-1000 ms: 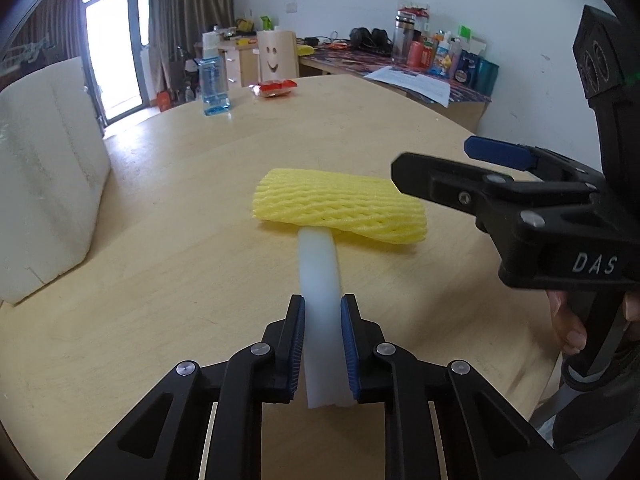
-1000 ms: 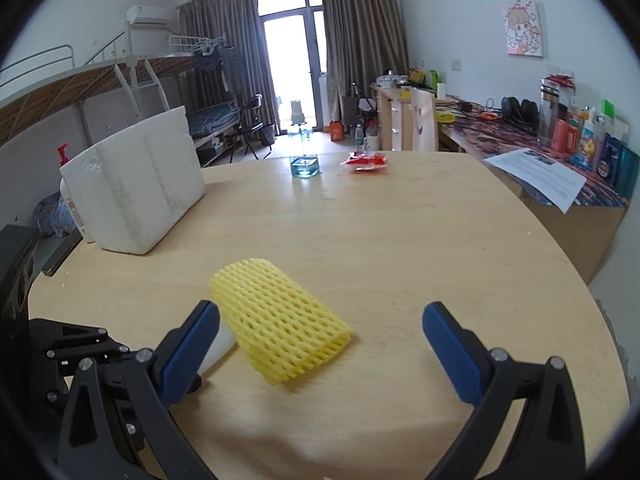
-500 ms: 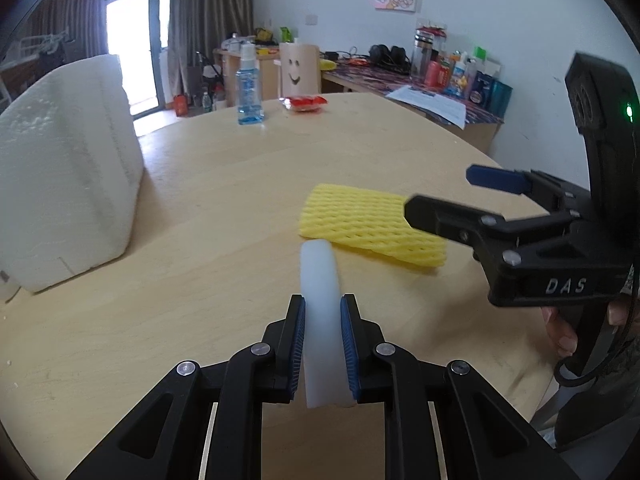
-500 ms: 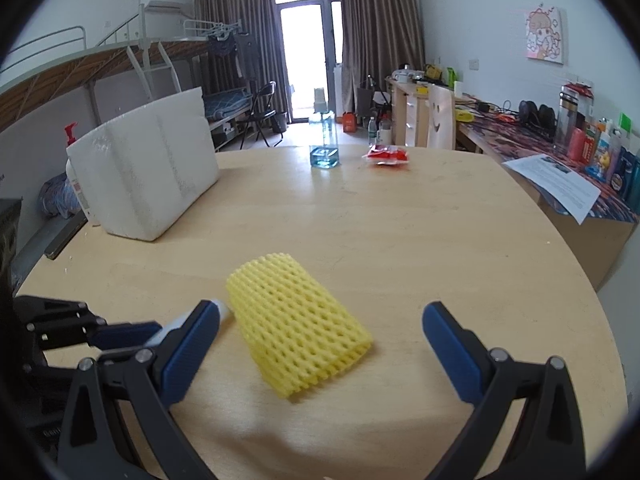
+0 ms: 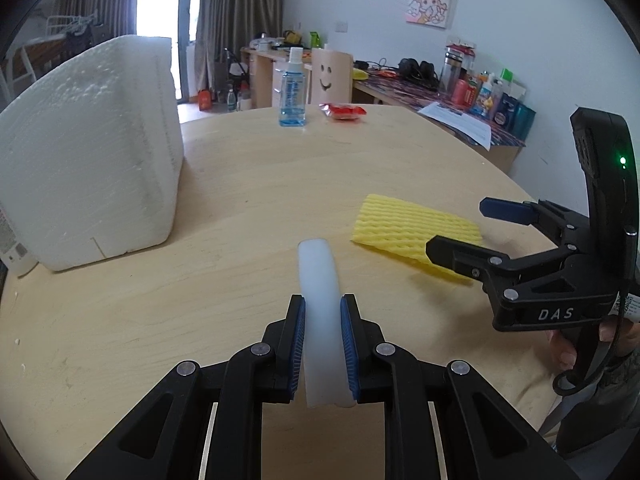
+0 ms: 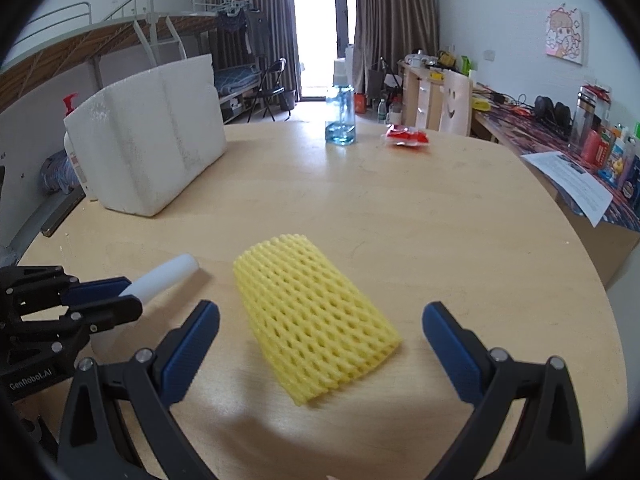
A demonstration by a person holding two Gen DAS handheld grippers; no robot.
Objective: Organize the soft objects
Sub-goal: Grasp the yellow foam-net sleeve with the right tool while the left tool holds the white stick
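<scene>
My left gripper (image 5: 322, 312) is shut on a white foam tube (image 5: 319, 280) and holds it just above the round wooden table (image 5: 248, 184); the tube also shows in the right wrist view (image 6: 164, 278). A yellow foam net sleeve (image 6: 314, 314) lies flat on the table. My right gripper (image 6: 320, 344) is open and empty, its jaws wide on either side of the sleeve's near end, apart from it. In the left wrist view the sleeve (image 5: 412, 228) lies right of the tube, with the right gripper (image 5: 472, 228) over its right end.
A big white foam block (image 5: 88, 148) stands on the table's left side. A blue spray bottle (image 6: 340, 112) and a red packet (image 6: 406, 136) sit at the far edge. A cluttered desk (image 6: 580, 152) runs along the right wall.
My left gripper has swung left with the white tube, away from the yellow sleeve and toward the foam block. My right gripper has moved closer over the sleeve, still open.
</scene>
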